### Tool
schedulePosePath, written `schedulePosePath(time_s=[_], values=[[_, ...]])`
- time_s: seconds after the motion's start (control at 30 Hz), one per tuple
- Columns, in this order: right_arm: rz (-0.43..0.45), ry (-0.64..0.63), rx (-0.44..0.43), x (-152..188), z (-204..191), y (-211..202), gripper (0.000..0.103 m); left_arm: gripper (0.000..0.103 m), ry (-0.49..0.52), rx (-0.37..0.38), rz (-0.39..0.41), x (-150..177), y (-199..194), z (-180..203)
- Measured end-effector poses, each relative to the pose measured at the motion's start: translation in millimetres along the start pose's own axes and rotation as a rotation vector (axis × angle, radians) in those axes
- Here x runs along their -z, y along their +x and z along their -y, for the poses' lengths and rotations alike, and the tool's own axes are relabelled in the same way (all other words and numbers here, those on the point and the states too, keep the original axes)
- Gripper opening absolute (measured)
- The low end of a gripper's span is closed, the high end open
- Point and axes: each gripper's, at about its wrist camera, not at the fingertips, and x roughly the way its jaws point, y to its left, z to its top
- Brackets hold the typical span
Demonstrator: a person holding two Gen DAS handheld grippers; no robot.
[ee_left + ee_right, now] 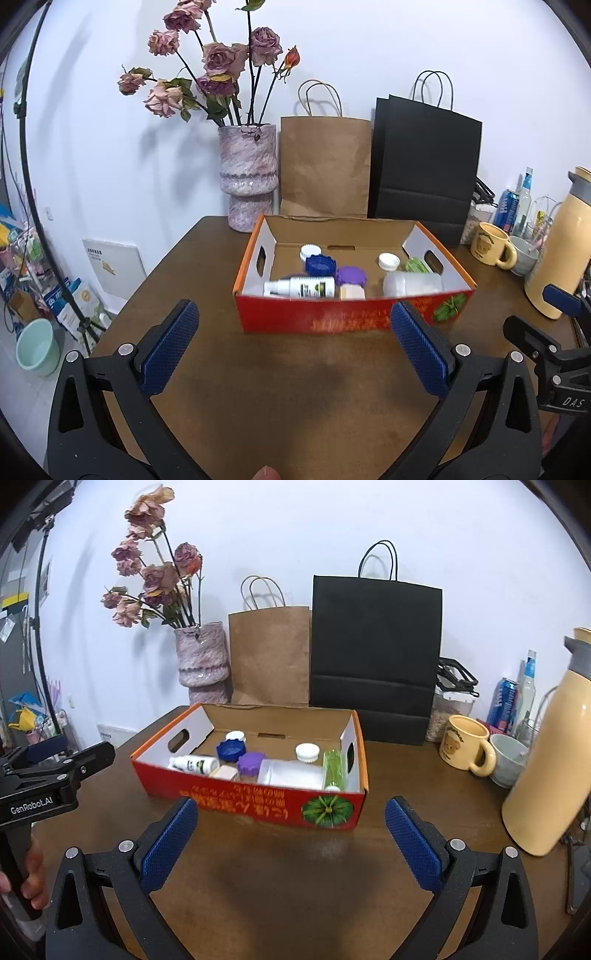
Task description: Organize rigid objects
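A red cardboard box [332, 317] [258, 805] stands on the brown table. Inside it lie a white spray bottle [301, 287] [194, 764], a blue lid [319, 264] [231, 749], a purple lid [351, 275] [251, 762], white caps [389, 260] [307, 752], a clear plastic jar [412, 283] [291, 773], a green bottle [417, 266] [334, 768] and a small beige block [352, 292] [223, 773]. My left gripper [295, 347] is open and empty in front of the box. My right gripper [291, 843] is open and empty, also in front of it.
Behind the box stand a vase of dried roses [251, 177] [203, 661], a brown paper bag [325, 166] [269, 653] and a black paper bag [424, 166] [375, 646]. At the right are a yellow mug [491, 243] [465, 742], a grey cup [509, 755], a cream thermos [561, 251] [550, 757], a can and bottles.
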Motion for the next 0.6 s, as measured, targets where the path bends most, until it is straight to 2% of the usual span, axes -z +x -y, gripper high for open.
schedulePosePath(time_s=[0.6], values=[[0.002,-0.002,-0.005,49,-15,-80,0.103,0.103,0.032,0.022,-0.013,55,-75,3]])
